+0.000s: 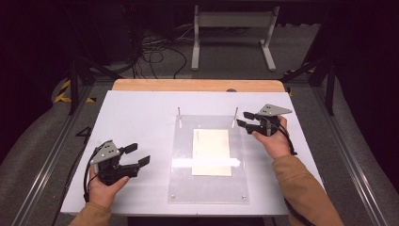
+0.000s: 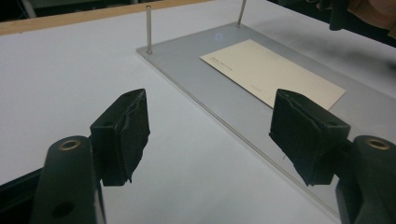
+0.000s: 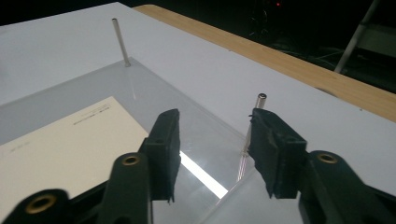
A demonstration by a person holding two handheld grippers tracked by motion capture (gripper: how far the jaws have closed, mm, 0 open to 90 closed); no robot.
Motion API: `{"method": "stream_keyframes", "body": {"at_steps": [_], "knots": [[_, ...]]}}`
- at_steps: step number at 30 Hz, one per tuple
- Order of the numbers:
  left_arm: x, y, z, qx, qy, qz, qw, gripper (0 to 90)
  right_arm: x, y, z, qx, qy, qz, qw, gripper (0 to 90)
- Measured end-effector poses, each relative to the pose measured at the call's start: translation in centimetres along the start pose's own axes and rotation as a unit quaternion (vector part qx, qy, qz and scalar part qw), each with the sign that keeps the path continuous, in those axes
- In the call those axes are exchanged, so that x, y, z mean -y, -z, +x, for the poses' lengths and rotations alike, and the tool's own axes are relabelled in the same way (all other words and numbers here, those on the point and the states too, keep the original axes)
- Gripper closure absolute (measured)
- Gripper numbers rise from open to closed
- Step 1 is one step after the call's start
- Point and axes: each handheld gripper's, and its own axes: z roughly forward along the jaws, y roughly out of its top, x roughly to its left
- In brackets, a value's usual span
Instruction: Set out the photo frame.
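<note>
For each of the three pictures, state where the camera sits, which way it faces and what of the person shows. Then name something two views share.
High view: above the person's side, looking forward and down on the white table; both hands show, with left tongs and right tongs.
Left gripper view: rides the left tongs, facing the clear plate; open jaws show.
Right gripper view: rides the right tongs, facing a metal pin; open jaws show.
Shared: the cream card.
</note>
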Motion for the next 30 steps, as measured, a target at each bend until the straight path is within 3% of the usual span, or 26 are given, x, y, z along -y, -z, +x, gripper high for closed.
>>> {"method": "stream_keyframes", "body": {"at_steps": [6, 14, 16, 23, 30], "knots": [[0.1, -0.6, -0.4, -0.004, -0.008, 0.015, 0.9999, 27.8, -0.2, -1.9, -1.5, 0.007, -0.031, 0.011, 0.9994, 57.5], [0.3, -1.1, -0.5, -0.005, -0.005, 0.021, 0.9997, 25.5, 0.1, -3.7, -2.4, 0.030, -0.027, 0.019, 0.9990, 63.1], [0.3, -1.2, -0.6, -0.003, -0.002, 0.020, 0.9998, 25.2, 0.1, -4.0, -2.4, 0.020, -0.037, 0.019, 0.9989, 64.5], [0.3, -1.2, -0.7, 0.003, -0.008, 0.023, 0.9997, 25.0, -0.3, -4.6, -2.8, 0.018, -0.011, 0.022, 0.9995, 62.1], [0.6, -1.1, -1.3, 0.007, -0.007, 0.029, 0.9995, 25.2, -0.2, -5.0, -3.1, 0.009, -0.013, 0.032, 0.9994, 77.8]]}}
